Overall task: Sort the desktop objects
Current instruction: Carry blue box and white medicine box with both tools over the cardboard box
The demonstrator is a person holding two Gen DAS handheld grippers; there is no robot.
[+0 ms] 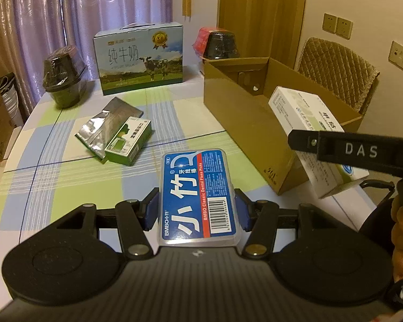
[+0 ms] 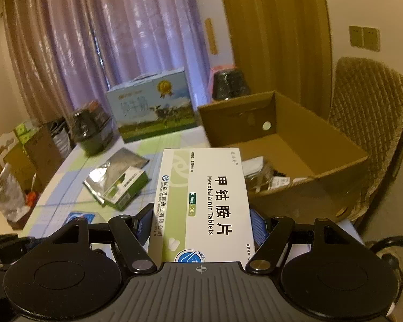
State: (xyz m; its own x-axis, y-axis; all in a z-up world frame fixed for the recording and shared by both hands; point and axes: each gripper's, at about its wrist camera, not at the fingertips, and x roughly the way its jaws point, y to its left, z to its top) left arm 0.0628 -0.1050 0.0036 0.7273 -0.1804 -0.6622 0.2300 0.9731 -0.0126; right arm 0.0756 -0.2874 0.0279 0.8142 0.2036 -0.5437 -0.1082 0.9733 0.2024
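Note:
My left gripper (image 1: 197, 210) is shut on a blue dental floss picks box (image 1: 198, 190), held above the checked tablecloth. My right gripper (image 2: 201, 222) is shut on a white and green Mecobalamin tablets box (image 2: 204, 204); the left wrist view shows that tablets box (image 1: 306, 126) raised beside the near right corner of the open cardboard box (image 1: 244, 112). The cardboard box (image 2: 295, 145) holds a few wrapped dark items (image 2: 263, 174) at its near left. On the table lie a silver foil pouch (image 1: 107, 126) and a small green box (image 1: 129, 141) resting on it.
A milk carton case (image 1: 139, 59) stands at the back of the table. Two black wrapped bowls, one (image 1: 63, 77) at the back left and another (image 1: 220, 44) behind the cardboard box. A quilted chair (image 1: 338, 72) stands to the right. Cartons and bags (image 2: 16, 161) sit on the floor at left.

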